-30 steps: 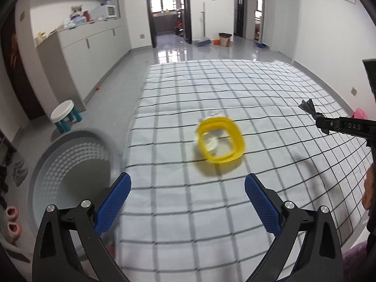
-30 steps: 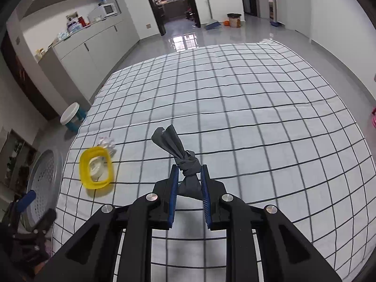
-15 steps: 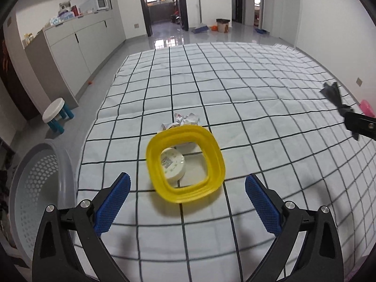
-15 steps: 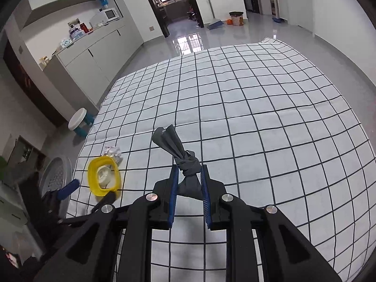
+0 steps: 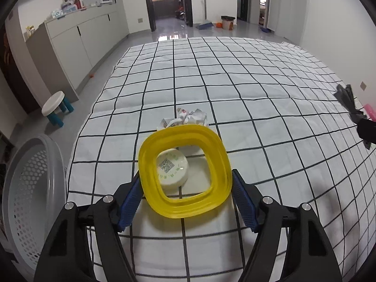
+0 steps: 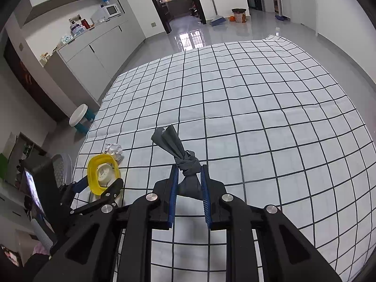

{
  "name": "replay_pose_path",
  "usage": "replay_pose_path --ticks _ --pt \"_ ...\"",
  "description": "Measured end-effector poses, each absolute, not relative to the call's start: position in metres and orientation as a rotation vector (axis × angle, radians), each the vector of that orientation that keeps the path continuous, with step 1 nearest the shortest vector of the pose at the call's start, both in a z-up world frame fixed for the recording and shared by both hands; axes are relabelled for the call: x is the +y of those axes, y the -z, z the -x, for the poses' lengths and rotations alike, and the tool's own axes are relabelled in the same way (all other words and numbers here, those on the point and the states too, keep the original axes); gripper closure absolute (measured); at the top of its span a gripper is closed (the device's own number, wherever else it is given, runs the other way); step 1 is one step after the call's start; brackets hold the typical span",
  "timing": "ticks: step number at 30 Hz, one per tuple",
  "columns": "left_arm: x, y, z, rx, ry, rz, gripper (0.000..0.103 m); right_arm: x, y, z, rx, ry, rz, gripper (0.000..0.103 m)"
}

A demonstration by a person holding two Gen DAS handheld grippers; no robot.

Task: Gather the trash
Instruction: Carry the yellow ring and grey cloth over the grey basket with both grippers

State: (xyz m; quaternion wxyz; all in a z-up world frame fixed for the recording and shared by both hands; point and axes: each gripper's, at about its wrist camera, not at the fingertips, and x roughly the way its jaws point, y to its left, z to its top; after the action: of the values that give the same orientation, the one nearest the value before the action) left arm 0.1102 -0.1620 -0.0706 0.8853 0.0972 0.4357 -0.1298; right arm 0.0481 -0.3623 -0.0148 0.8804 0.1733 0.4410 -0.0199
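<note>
At the left edge of the checked sheet (image 5: 258, 89), beside the grey perforated basket (image 5: 30, 195), your left gripper (image 5: 185, 197) has its blue pads (image 5: 128, 206) pressed against both sides of the yellow square ring (image 5: 184, 171) — clamped on it. Inside the ring sits a small white round lid (image 5: 172, 170), and crumpled paper (image 5: 185, 118) lies just beyond its far rim. Over to the right, your right gripper (image 6: 189, 188) is clenched on a knotted grey cloth (image 6: 181, 155), above the sheet.
</note>
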Motion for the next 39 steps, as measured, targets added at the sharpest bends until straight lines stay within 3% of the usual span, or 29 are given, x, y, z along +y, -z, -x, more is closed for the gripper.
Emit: replay_pose_path --ticks 14,39 --pt "-0.112 0.016 -0.077 0.788 0.254 -0.176 0.034 -0.325 0.01 -0.06 0.925 -0.003 -0.327 0.084" --pt "0.071 -0.036 -0.069 0.724 0.003 -0.128 0.034 -0.123 -0.019 -0.097 0.942 -0.313 -0.195 0.084"
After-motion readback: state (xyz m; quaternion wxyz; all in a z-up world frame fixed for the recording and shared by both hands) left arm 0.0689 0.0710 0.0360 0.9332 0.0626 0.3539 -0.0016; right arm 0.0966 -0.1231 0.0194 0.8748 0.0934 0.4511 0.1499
